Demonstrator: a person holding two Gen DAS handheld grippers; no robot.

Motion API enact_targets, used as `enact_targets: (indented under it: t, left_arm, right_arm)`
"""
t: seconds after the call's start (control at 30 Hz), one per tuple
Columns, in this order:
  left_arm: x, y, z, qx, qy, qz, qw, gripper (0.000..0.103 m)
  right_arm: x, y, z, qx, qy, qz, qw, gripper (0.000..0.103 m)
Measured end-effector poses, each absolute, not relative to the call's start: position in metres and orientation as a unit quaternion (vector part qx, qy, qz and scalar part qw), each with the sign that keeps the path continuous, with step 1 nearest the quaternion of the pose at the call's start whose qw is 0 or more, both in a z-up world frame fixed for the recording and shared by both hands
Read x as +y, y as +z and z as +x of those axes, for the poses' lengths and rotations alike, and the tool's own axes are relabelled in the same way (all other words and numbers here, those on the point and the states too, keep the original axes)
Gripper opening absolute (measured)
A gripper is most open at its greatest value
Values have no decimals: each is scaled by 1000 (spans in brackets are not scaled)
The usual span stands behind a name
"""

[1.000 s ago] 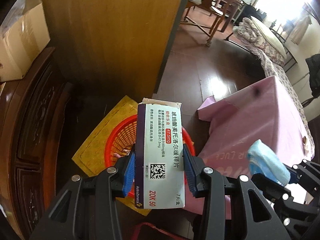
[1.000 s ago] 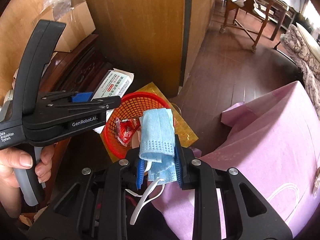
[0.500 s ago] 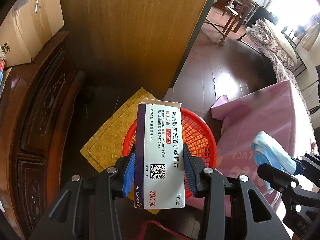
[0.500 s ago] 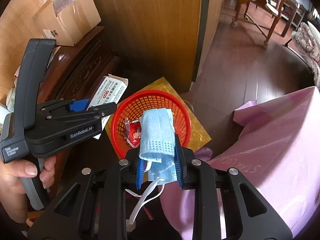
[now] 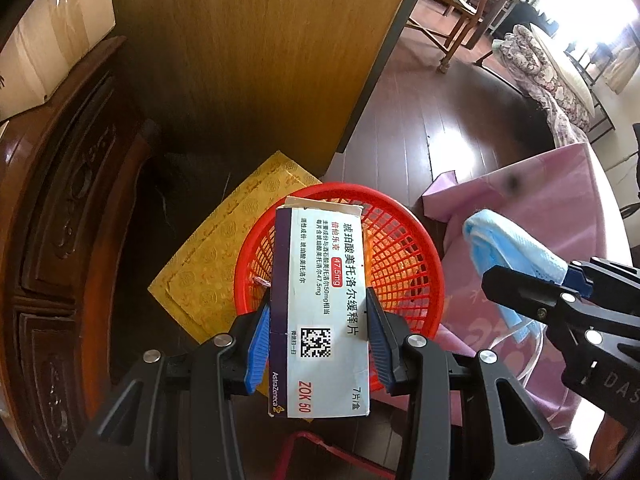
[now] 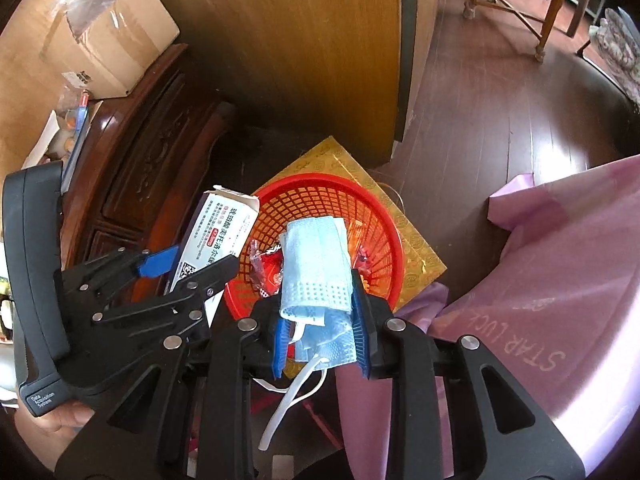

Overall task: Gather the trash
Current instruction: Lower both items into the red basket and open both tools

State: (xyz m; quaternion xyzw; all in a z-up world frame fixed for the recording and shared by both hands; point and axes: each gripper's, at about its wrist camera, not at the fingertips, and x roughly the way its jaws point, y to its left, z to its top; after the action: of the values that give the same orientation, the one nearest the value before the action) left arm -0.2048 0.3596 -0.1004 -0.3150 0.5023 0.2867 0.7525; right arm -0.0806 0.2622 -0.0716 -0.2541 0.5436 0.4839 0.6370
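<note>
Red basket [image 6: 384, 240] is holding red wrappers [image 6: 266, 268]; left tongs [image 5: 318, 334] are clamping a medicine box [image 5: 320, 304], right tongs [image 6: 320, 328] a blue mask [image 6: 316, 264].

medicine box [image 5: 320, 312]: smooth printed cardboard, slight sheen, torn raw flap at the far end
face mask [image 6: 316, 268]: soft blue nonwoven cloth, pleated, with a dimpled band
basket [image 5: 404, 256]: glossy red plastic mesh
mat [image 5: 216, 264]: yellow patterned sheet under the basket, faintly shiny
left tongs [image 5: 318, 340]: matt black plastic, ribbed blue pads, bright metal screws
floor [image 6: 500, 112]: dark polished wood boards
cabinet [image 5: 60, 208]: carved, varnished dark wood
cloth [image 6: 560, 280]: pink, smooth
</note>
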Motion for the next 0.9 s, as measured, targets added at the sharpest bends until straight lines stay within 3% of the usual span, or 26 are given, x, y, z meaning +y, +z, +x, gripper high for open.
enact_targets:
  t: [0.9]
  left_arm:
    - [363, -147, -191, 524, 272, -350, 727, 43]
  right_arm:
    - [298, -138, -71, 590, 448, -274, 613, 29]
